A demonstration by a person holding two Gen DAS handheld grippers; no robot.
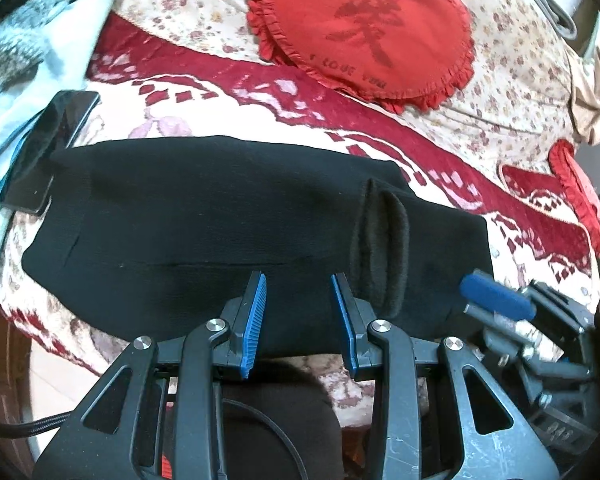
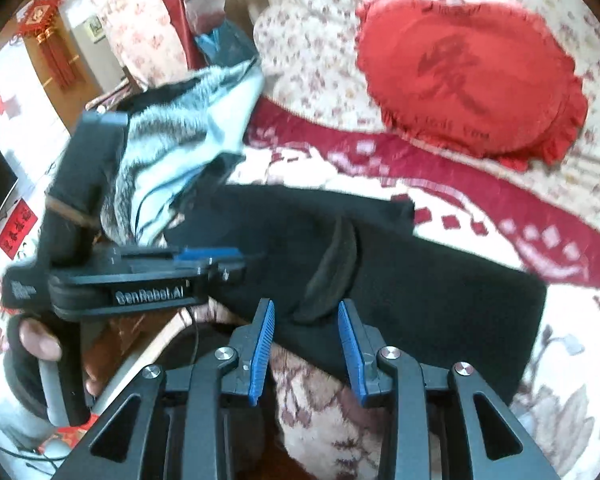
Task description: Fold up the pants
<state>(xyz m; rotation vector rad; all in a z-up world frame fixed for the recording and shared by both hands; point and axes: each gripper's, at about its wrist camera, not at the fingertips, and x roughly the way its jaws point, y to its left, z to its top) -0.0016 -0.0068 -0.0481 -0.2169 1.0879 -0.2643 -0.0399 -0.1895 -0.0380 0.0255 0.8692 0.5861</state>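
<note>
The black pants (image 1: 204, 216) lay across the near part of a bed covered by a red-and-cream patterned blanket (image 1: 260, 92), already doubled into a long band running left to right. The cuff ends (image 1: 380, 240) sat on top toward the right, showing a fuzzy charcoal lining. The left gripper (image 1: 299, 280) hovered just over the near edge of the band, jaws apart, holding nothing. The right gripper (image 2: 306, 308) hovered near the cuffs, jaws likewise apart and empty.

Fabric judged soft, thick, knit outside and fleecy inside; light, limp, not slippery, not fragile. It should drape and sag if lifted at one point, so a two-point hold along one short end seemed best, pinching all layers together at the corners.

A round red frilled cushion (image 1: 364, 32) lay far right. A dark phone (image 1: 48, 148) touched the pants' left end. Grey-and-pale-blue clothing (image 2: 180, 120) was piled far left.
</note>
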